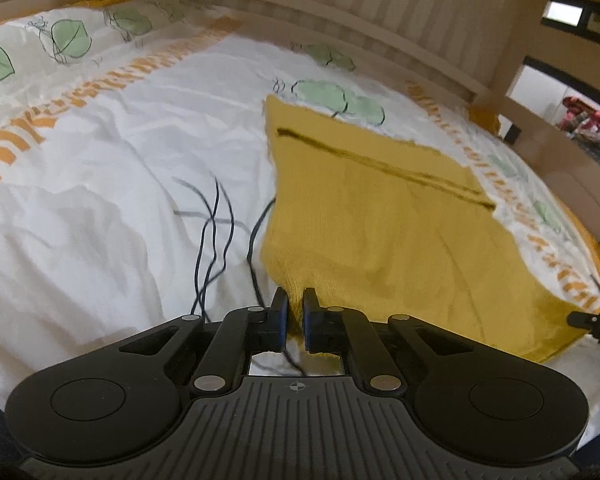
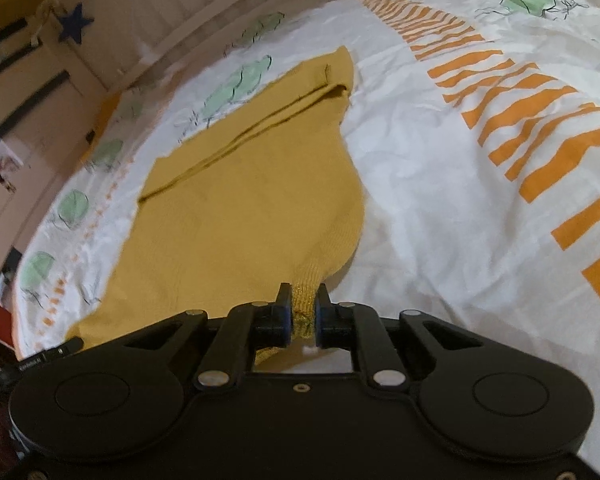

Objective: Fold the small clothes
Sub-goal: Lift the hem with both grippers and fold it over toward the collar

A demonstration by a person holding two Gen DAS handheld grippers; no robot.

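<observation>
A mustard-yellow knit garment (image 1: 400, 224) lies spread on a bed with a white duvet (image 1: 100, 208) printed with green leaves and orange letters. My left gripper (image 1: 296, 298) is shut on the garment's near left corner, and the knit bunches between its pads. In the right wrist view the same yellow garment (image 2: 240, 208) stretches away from me, with a fold line across its far part. My right gripper (image 2: 304, 298) is shut on the ribbed near right corner. The tip of the right gripper (image 1: 592, 320) shows at the right edge of the left wrist view.
A wooden slatted bed rail (image 1: 380, 20) runs along the far side of the bed. Thin dark printed lines (image 1: 216, 224) cross the duvet left of the garment. A blue star (image 2: 74, 22) hangs on the wall beyond the rail. Wide white duvet (image 2: 480, 220) lies right of the garment.
</observation>
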